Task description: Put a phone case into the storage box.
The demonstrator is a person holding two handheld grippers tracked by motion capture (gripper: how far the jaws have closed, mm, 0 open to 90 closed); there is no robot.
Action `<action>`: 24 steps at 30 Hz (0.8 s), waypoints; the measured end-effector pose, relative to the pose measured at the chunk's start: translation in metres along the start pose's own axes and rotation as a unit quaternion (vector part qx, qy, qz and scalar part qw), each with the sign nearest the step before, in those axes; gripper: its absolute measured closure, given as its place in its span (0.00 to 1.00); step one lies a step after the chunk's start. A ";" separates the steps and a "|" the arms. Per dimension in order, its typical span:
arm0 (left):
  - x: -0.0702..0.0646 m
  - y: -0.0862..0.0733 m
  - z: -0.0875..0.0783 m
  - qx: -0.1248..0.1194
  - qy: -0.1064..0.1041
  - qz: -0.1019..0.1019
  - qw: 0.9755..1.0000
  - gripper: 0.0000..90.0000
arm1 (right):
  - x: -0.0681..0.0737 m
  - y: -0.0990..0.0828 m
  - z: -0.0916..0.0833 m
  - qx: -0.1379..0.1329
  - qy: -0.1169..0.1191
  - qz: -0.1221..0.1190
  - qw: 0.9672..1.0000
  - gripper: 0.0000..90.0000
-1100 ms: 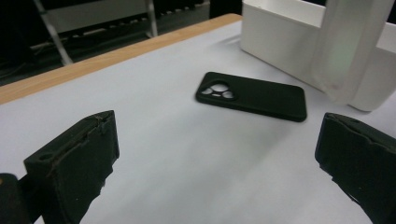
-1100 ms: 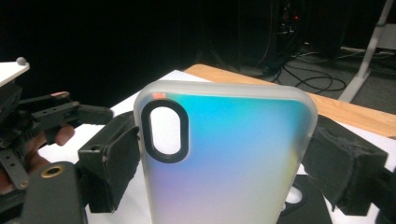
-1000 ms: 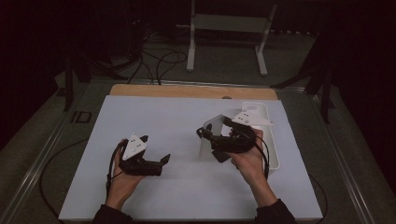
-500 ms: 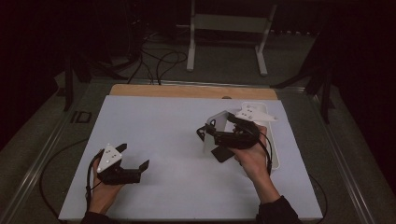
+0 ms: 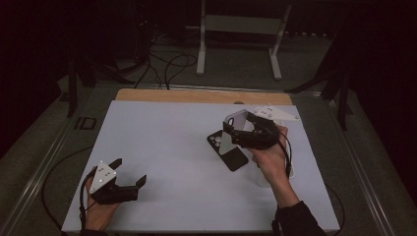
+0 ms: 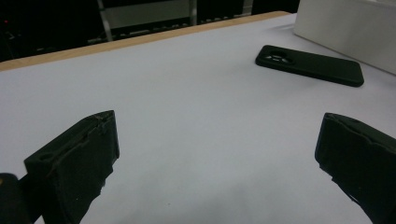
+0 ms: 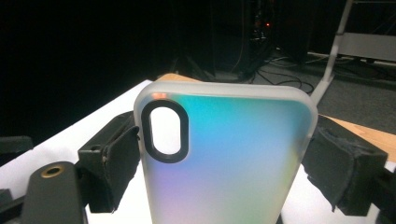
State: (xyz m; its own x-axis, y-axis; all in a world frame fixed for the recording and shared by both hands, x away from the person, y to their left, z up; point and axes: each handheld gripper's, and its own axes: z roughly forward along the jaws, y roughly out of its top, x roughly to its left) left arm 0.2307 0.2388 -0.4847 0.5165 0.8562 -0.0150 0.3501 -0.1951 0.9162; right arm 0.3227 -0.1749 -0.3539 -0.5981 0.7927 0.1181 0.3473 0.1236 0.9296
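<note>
Item: translucent iridescent phone case (image 7: 224,158), being clamped across its width by the right gripper (image 5: 235,129) and held raised above the white table (image 5: 162,142), right of centre. Beneath it, a black phone case (image 5: 231,155) is lying flat on the table; a white box (image 6: 350,28) is standing just beyond. Left gripper (image 5: 129,173) is resting near the front left corner, jaws spread wide, gripping nothing. Risk: the case is flexing between the pads; too firm a squeeze could be bowing it until it springs free and drops onto the black case.
</note>
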 end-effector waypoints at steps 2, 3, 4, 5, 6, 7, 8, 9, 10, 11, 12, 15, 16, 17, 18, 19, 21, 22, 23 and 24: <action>0.000 -0.001 0.001 0.001 0.002 0.000 1.000 0.00 | -0.007 0.002 0.000 -0.002 -0.008 0.004 1.000 0.19; 0.000 -0.001 0.001 0.001 0.002 0.000 1.000 0.00 | -0.007 0.002 0.000 -0.002 -0.008 0.004 1.000 0.19; 0.000 -0.001 0.001 0.002 0.003 -0.001 1.000 0.00 | -0.012 0.004 0.000 -0.004 -0.012 0.007 1.000 0.19; 0.000 -0.001 0.001 0.002 0.003 -0.001 1.000 0.00 | -0.012 0.004 0.000 -0.004 -0.012 0.007 1.000 0.19; 0.000 -0.001 0.001 0.000 0.003 -0.003 1.000 0.00 | -0.016 0.005 0.000 -0.005 -0.019 0.010 1.000 0.19; 0.000 -0.001 0.001 0.000 0.003 -0.002 1.000 0.00 | -0.018 0.006 0.000 -0.005 -0.022 0.012 1.000 0.19; 0.000 -0.001 0.001 -0.001 0.002 -0.002 1.000 0.00 | -0.021 0.006 0.001 -0.006 -0.026 0.016 1.000 0.19; 0.000 -0.001 0.001 -0.001 0.002 -0.002 1.000 0.00 | -0.021 0.006 0.001 -0.006 -0.026 0.016 1.000 0.19; 0.001 -0.001 0.000 -0.004 0.004 -0.004 1.000 0.00 | -0.027 0.007 0.001 -0.007 -0.028 0.021 0.999 0.19; 0.001 -0.001 0.000 -0.004 0.004 -0.004 1.000 0.00 | -0.028 0.008 0.001 -0.007 -0.028 0.026 0.999 0.19; 0.001 -0.002 0.000 -0.005 0.007 -0.006 1.000 0.00 | -0.030 0.008 0.002 -0.008 -0.028 0.029 0.999 0.19; 0.002 -0.002 -0.001 -0.006 0.010 -0.007 1.000 0.00 | -0.034 0.009 0.003 -0.008 -0.037 0.027 0.999 0.19; 0.003 -0.002 -0.001 -0.007 0.010 -0.008 1.000 0.00 | -0.039 0.010 0.004 -0.007 -0.043 0.031 0.999 0.19; 0.003 -0.002 -0.001 -0.008 0.011 -0.008 1.000 0.00 | -0.041 0.010 0.004 -0.008 -0.045 0.031 0.999 0.19; 0.003 -0.002 -0.001 -0.008 0.011 -0.008 1.000 0.00 | -0.042 0.011 0.004 -0.009 -0.047 0.033 0.998 0.19; 0.003 -0.002 -0.001 -0.008 0.011 -0.008 1.000 0.00 | -0.042 0.011 0.004 -0.009 -0.047 0.033 0.998 0.19; 0.002 -0.002 0.000 -0.007 0.010 -0.008 1.000 0.00 | -0.047 0.011 0.005 -0.011 -0.052 0.035 0.998 0.19; 0.002 -0.002 0.000 -0.006 0.010 -0.006 1.000 0.00 | -0.048 0.011 0.005 -0.010 -0.053 0.037 0.998 0.19; 0.002 -0.002 0.000 -0.007 0.009 -0.006 1.000 0.00 | -0.050 0.011 0.005 -0.009 -0.056 0.038 0.998 0.19; 0.002 -0.002 0.000 -0.007 0.009 -0.006 1.000 0.01 | -0.050 0.011 0.005 -0.009 -0.056 0.038 0.998 0.19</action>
State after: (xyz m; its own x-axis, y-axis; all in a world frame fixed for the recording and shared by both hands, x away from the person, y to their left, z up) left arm 0.2311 0.2407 -0.4869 0.4975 0.8673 -0.0183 0.3454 -0.1788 0.9213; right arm 0.3602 -0.2101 -0.3515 -0.4855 0.8614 0.1491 0.3748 0.0510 0.9257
